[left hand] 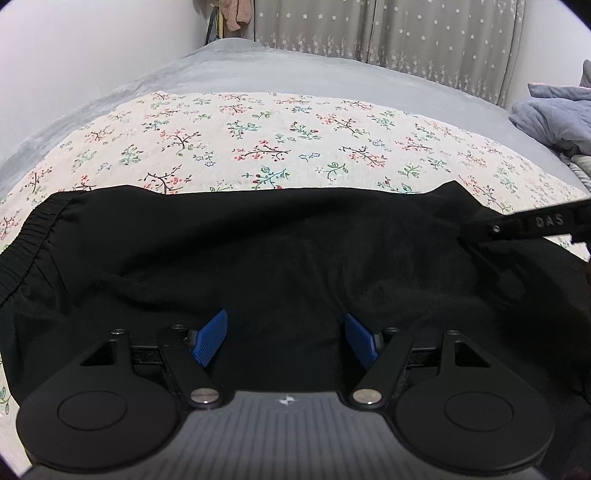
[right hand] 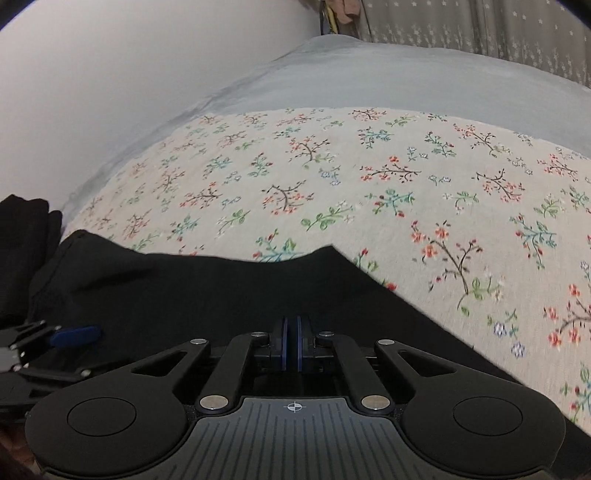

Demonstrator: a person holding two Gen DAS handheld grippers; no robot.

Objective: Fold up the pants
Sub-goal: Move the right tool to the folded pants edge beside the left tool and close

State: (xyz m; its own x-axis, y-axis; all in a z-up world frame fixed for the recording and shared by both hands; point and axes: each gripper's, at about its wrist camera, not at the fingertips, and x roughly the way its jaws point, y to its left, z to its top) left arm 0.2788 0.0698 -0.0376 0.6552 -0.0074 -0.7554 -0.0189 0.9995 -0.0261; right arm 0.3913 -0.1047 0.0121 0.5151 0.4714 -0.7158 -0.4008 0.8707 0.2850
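Note:
Black pants [left hand: 258, 251] lie on a floral cloth [left hand: 258, 140] on the bed, elastic waistband [left hand: 26, 236] at the left. My left gripper [left hand: 286, 341] is open, its blue pads [left hand: 212, 341] spread over the black fabric, with a fold of it bulging between them. My right gripper [right hand: 291, 347] is shut, pads pressed together over the pants [right hand: 184, 295] near their right corner; whether fabric is pinched is hidden. The right gripper also shows in the left wrist view [left hand: 524, 225] at the pants' right edge. The left gripper shows in the right wrist view [right hand: 70, 338].
The floral cloth [right hand: 406, 192] lies on a grey bedsheet [left hand: 258, 70]. A white wall [left hand: 74, 55] runs along the left. Patterned curtains [left hand: 406, 33] hang at the back. A crumpled blue-grey blanket [left hand: 554, 114] sits at the right.

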